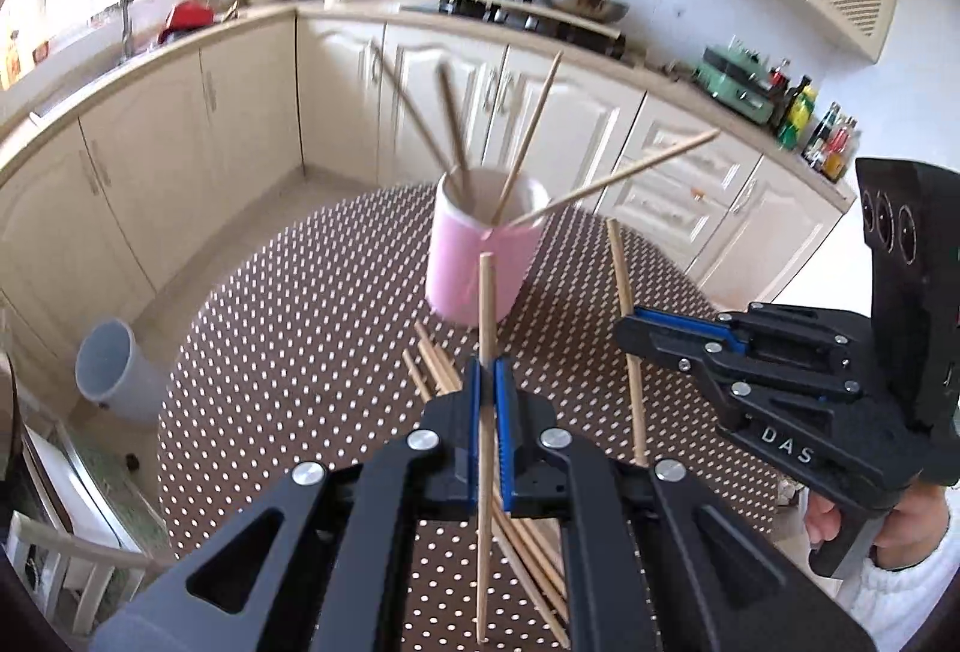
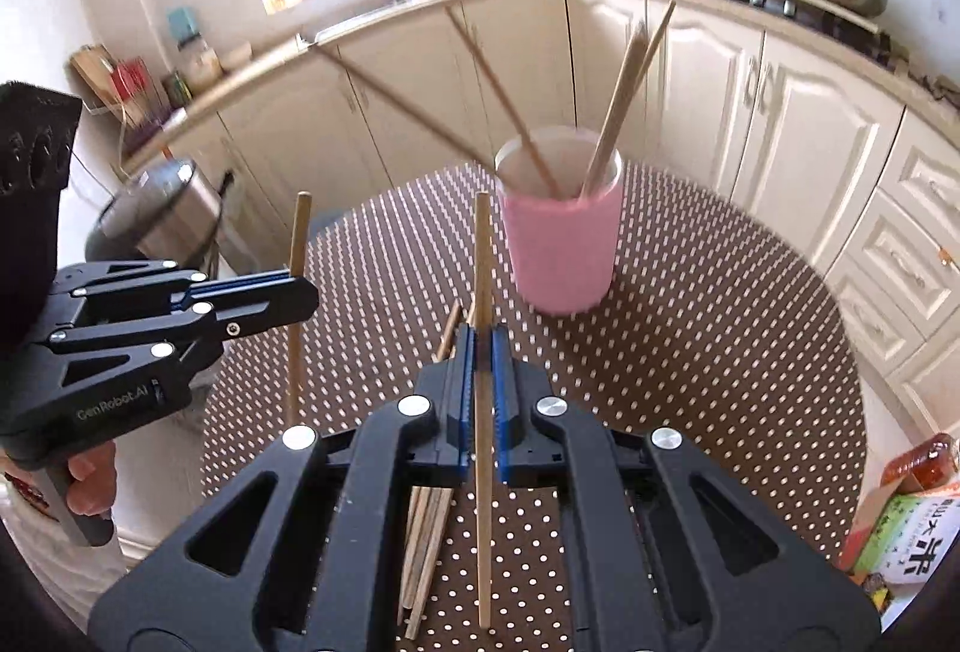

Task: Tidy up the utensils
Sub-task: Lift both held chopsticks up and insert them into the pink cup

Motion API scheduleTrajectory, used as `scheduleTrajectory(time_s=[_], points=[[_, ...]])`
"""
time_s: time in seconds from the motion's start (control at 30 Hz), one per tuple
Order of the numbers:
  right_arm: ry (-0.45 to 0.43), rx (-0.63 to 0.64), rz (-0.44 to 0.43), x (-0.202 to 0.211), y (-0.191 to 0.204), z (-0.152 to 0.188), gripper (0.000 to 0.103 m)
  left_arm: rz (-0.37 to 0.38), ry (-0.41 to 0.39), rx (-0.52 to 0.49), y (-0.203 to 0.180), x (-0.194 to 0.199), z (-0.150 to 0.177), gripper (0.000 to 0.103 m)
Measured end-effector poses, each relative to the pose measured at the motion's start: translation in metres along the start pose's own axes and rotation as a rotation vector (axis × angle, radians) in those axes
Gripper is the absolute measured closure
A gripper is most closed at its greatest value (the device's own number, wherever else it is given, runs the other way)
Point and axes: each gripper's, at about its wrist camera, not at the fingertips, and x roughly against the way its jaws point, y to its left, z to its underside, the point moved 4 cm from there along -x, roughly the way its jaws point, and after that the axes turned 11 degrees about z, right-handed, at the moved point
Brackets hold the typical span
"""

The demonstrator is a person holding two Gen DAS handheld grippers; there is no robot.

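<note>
A pink cup stands on the brown polka-dot table with several wooden chopsticks leaning in it. My left gripper is shut on one upright chopstick, held above the table short of the cup. My right gripper is shut on another upright chopstick, to the right of the left one. Several loose chopsticks lie on the table below the grippers.
Cream kitchen cabinets and counter curve behind the table. A grey bin stands on the floor at left; a steel bin shows in the right wrist view. A bottle and box sit at the table's right edge.
</note>
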Motion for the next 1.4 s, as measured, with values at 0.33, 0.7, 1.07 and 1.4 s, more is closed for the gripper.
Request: scheduleTrajectory(time_s=[0.33, 0.7, 1.07, 1.4], points=[[-0.158, -0.007, 0.005, 0.05, -0.004, -0.013, 0.097, 0.007, -0.118, -0.085, -0.044, 0.036, -0.027, 0.098], [-0.446, -0.085, 0.013, 0.096, -0.013, -0.063, 0.097, 0.029, -0.273, -0.096, -0.067, 0.06, -0.092, 0.098], [-0.685, -0.214, 0.027, 0.104, -0.049, -0.11, 0.097, -0.036, -0.461, -0.089, -0.076, 0.07, -0.151, 0.098], [-0.725, -0.217, 0.082, 0.068, -0.068, -0.115, 0.097, -0.081, -0.486, -0.079, -0.061, 0.024, -0.164, 0.098]])
